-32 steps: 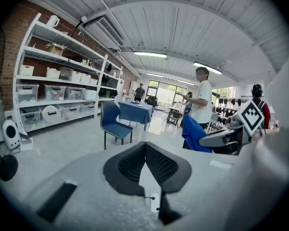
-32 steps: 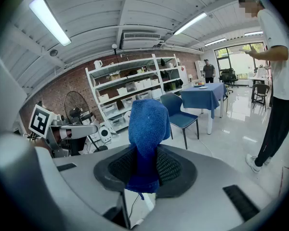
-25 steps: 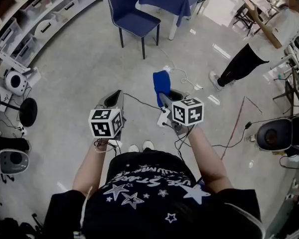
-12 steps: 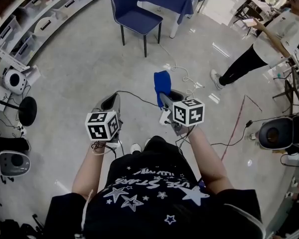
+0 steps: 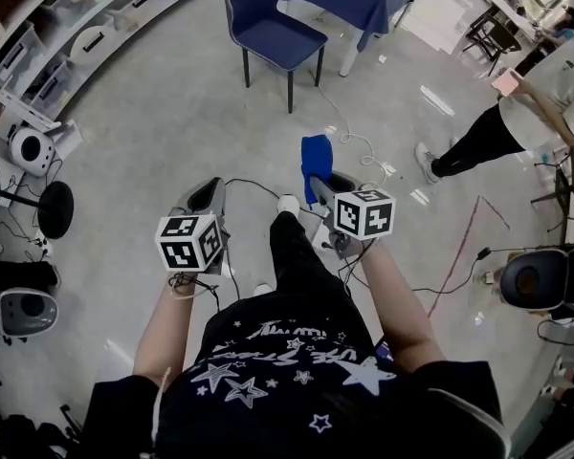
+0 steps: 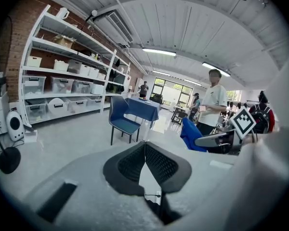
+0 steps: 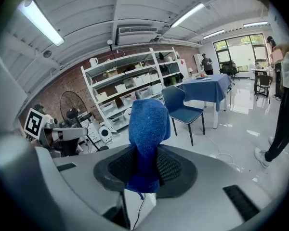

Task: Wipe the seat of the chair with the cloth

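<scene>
- While both grippers are held side by side in front of the person, the right gripper (image 7: 143, 170) is clamped on the blue cloth (image 7: 148, 126), which stands upright out of its jaws.
- Left gripper (image 6: 145, 153): jaws pressed together, nothing between them.
- Blue chair (image 5: 273, 22) stands on the floor (image 5: 153, 132) ahead, well apart from the cloth.

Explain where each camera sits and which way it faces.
Head view: on the person's head, aimed down at the floor; shows torso, forearms, a leg.
Left gripper view: on the left gripper, along its shut fingers toward the chair.
Right gripper view: on the right gripper, past its clamped cloth to shelves.
All three show the chair.
</scene>
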A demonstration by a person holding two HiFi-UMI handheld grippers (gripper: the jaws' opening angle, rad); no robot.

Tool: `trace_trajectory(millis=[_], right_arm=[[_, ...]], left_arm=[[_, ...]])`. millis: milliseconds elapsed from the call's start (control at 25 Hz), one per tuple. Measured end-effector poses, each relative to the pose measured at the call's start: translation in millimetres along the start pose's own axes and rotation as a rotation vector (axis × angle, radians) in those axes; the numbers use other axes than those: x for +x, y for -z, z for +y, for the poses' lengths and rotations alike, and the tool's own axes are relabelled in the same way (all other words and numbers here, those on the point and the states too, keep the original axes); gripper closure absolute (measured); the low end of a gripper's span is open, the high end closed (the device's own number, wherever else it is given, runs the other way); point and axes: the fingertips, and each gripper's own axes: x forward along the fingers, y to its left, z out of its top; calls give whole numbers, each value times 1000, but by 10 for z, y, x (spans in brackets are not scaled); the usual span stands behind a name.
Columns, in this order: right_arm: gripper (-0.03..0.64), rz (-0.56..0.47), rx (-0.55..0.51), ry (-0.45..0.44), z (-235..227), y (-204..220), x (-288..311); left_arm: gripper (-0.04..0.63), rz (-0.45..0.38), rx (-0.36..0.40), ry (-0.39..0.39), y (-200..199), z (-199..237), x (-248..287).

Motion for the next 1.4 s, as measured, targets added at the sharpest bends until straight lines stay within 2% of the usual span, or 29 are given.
trace_trajectory(millis=[200, 400, 720, 840, 1080, 1280, 1400], right_arm=[[506, 33, 12, -39, -395, -247, 645], [506, 49, 11, -56, -916, -787, 1222], [506, 65, 21, -76, -1804, -1632, 1956], [506, 68, 21, -82, -2053, -1893, 2205], [506, 56, 38, -93, -2303, -2295, 2604], [506, 74, 50, -75, -2367, -2448, 2919], [505, 81, 60, -43, -2468, -2556, 3209]], left_arm=[[575, -4, 38, -24, -253, 241, 571], [575, 14, 25, -58, -691, 498, 1342], [575, 32, 27, -63, -1339, 569, 2548], [575, 20, 6, -76, -1572, 654, 2888], [575, 4, -9, -95, -1952, 915, 3330], [575, 10, -3, -81, -2153, 1216, 3607], [575, 23, -12, -56, -2251, 1507, 3968]])
